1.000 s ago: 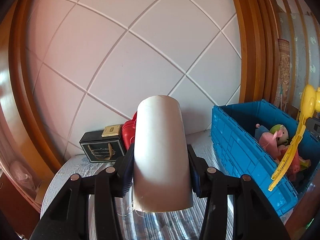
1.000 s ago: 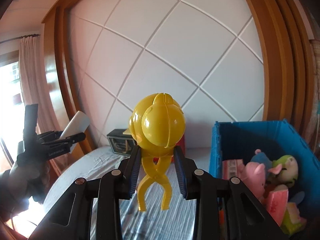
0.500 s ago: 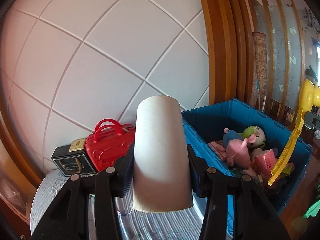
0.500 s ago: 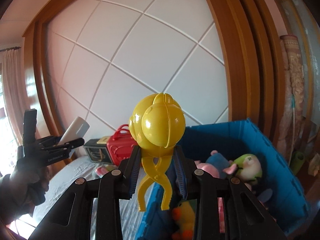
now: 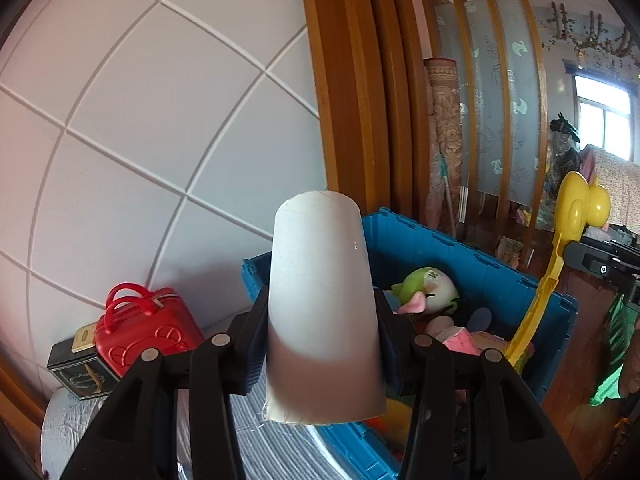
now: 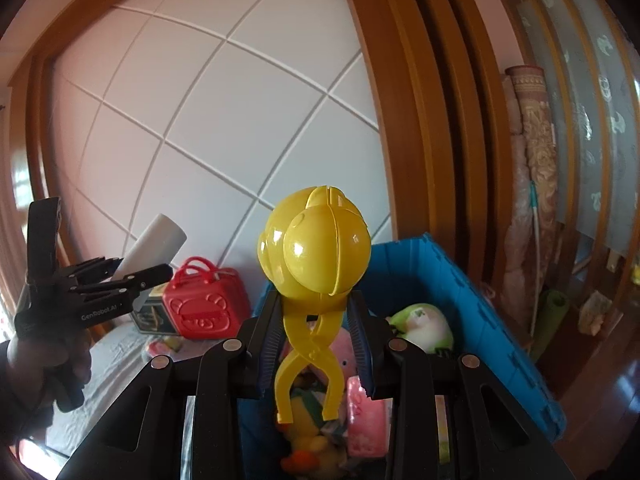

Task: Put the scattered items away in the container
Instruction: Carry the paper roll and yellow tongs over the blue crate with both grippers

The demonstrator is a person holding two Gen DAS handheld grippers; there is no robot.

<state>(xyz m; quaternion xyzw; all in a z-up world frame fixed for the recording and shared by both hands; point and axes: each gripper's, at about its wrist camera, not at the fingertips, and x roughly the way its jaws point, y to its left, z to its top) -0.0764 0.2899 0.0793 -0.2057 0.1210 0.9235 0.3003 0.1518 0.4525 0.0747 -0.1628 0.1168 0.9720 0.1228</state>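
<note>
tube [image 5: 324, 312] – white | crate [image 5: 496, 280] – blue | tongs [image 6: 314, 264] – yellow | case [image 5: 148, 332] – red

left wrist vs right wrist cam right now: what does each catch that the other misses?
Left wrist only: a bright window at far right, and the right gripper's black body from the side.

Right wrist only: the hand holding the left gripper, a yellow duck toy in the bin, and a green rolled mat against the wall.

Both: the blue plastic storage bin, green-and-white plush, red toy suitcase, black box, white cardboard tube clamped in the left gripper, and yellow ball-shaped plastic tongs clamped in the right gripper.
</note>
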